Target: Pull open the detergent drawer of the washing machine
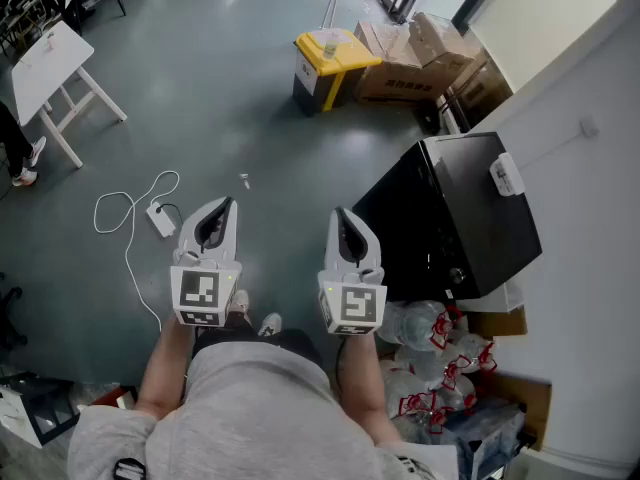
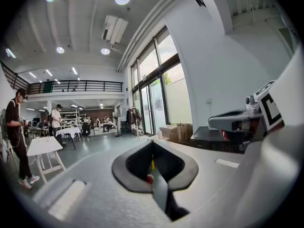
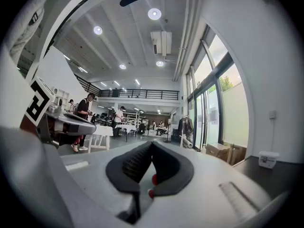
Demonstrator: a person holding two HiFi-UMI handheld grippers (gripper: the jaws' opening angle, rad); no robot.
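A black washing machine (image 1: 455, 218) stands against the white wall at the right of the head view, and I see it from above. A white box (image 1: 507, 175) lies on its top. No detergent drawer can be made out from this angle. My left gripper (image 1: 225, 205) and right gripper (image 1: 340, 214) are held side by side over the grey floor, left of the machine and apart from it. Both are shut with nothing between the jaws. In the left gripper view the jaws (image 2: 152, 143) meet at the tip, and the machine's top (image 2: 213, 136) shows beyond. The right gripper (image 3: 152, 144) looks across the hall.
A yellow-lidded bin (image 1: 330, 63) and cardboard boxes (image 1: 420, 58) stand beyond the machine. A power strip with a white cable (image 1: 160, 218) lies on the floor at left. A white folding table (image 1: 50, 68) is far left. Plastic bags (image 1: 440, 358) are piled beside the machine, near me.
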